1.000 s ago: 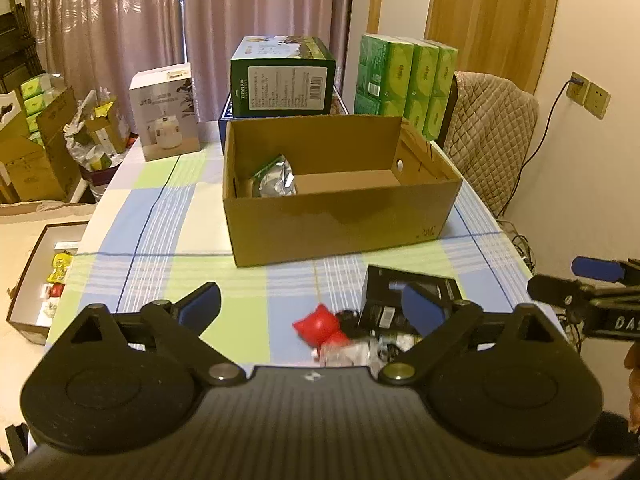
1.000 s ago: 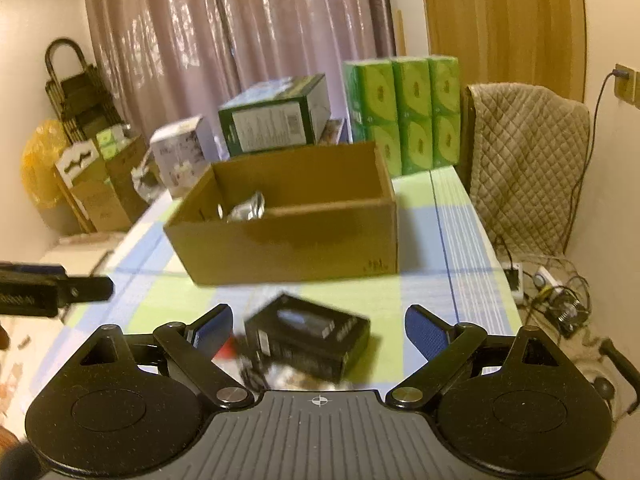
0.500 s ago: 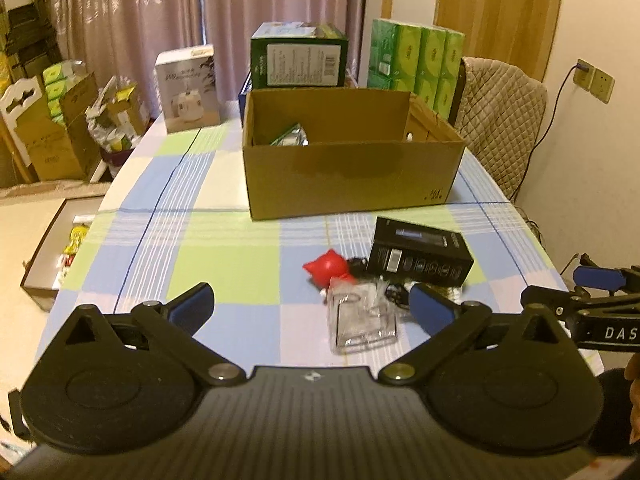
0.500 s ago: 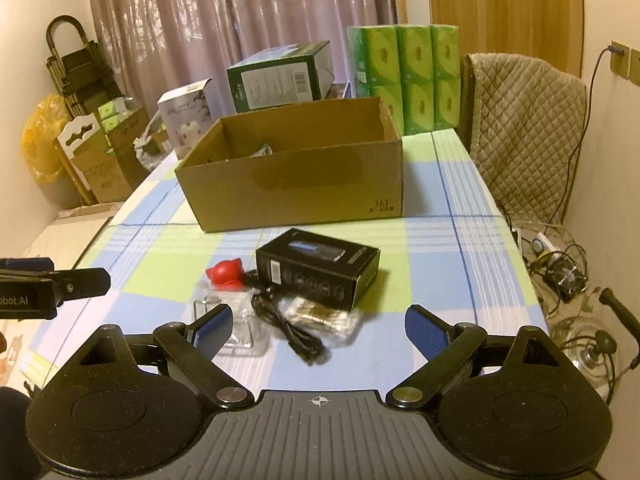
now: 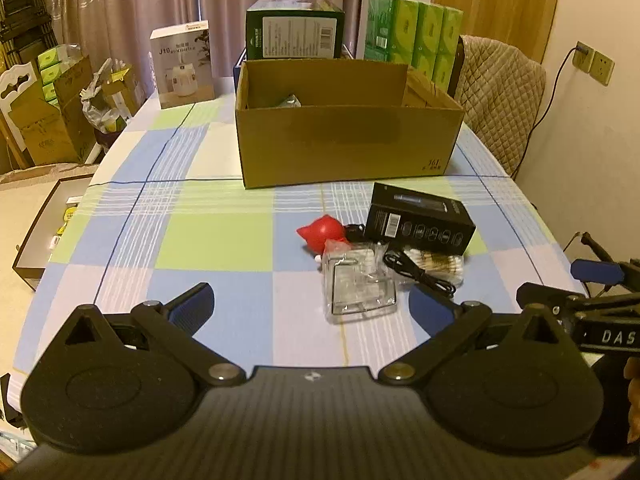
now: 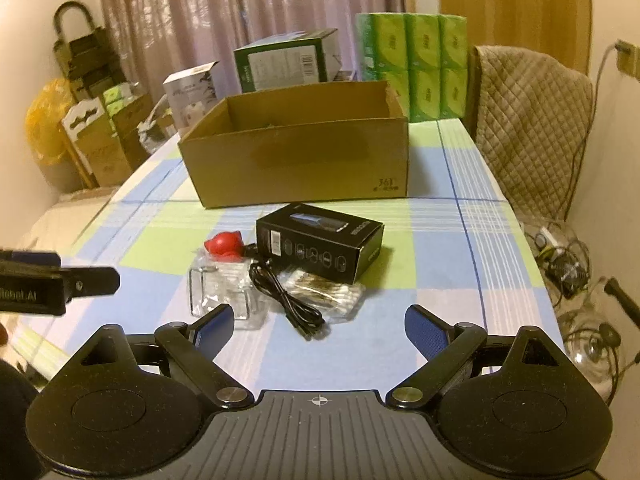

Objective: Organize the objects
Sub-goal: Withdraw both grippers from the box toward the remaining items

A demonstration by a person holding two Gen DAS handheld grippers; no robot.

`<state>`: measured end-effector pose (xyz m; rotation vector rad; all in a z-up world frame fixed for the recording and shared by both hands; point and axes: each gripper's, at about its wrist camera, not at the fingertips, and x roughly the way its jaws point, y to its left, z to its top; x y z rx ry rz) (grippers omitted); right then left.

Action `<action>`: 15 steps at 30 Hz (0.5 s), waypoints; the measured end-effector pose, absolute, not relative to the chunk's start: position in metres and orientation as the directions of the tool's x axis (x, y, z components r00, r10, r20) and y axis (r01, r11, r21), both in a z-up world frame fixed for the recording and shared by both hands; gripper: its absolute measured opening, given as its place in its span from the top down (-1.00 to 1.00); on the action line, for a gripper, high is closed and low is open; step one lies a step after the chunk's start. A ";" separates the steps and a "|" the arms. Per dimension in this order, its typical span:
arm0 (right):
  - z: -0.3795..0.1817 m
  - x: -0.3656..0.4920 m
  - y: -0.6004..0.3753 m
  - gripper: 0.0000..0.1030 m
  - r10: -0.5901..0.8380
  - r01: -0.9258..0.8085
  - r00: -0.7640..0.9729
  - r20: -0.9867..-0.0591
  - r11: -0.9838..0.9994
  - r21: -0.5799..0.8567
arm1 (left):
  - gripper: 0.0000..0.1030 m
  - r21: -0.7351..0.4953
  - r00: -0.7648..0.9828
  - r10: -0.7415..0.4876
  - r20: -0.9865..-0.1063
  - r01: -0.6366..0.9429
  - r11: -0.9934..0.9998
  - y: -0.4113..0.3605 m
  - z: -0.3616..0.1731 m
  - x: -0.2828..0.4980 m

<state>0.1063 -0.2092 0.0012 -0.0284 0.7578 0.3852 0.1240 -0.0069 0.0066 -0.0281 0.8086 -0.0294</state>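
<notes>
1. Hovering low at 6 o'clock, both claws gape w/ nothing held: left gripper (image 5: 310,300), right gripper (image 6: 320,322).
2. Nearest, the clear plastic case (image 5: 358,282) looks slick and light; a pinch off-centre could squirt it sideways.
3. Black cable (image 6: 290,300) lies across the cotton swab pack (image 6: 326,290) at 12; grabbing either may drag the other along, imo.
4. Red toy (image 5: 322,233) touches the case at 11 and seems rounded, so it could roll off if nudged.
5. Black box (image 6: 320,248) at 1 is wide; jaws might slip.
6. Cardboard box (image 5: 348,146) far at 12: a low carry may clip its front wall.
</notes>
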 end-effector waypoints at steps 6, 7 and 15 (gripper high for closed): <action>-0.019 0.108 -0.198 -0.56 0.321 -0.409 0.664 -0.675 0.912 0.032 | -0.98 -0.025 0.673 -0.031 -0.739 0.019 1.000 -0.008 -0.007 0.129; -0.022 0.109 -0.196 -0.48 0.324 -0.418 0.658 -0.679 0.908 0.029 | -0.98 -0.026 0.668 -0.032 -0.743 0.019 0.999 -0.008 -0.008 0.131; -0.044 0.126 -0.172 -0.07 0.365 -0.549 0.638 -0.678 0.833 -0.069 | -0.97 -0.036 0.654 -0.045 -0.755 0.028 0.999 -0.007 -0.023 0.150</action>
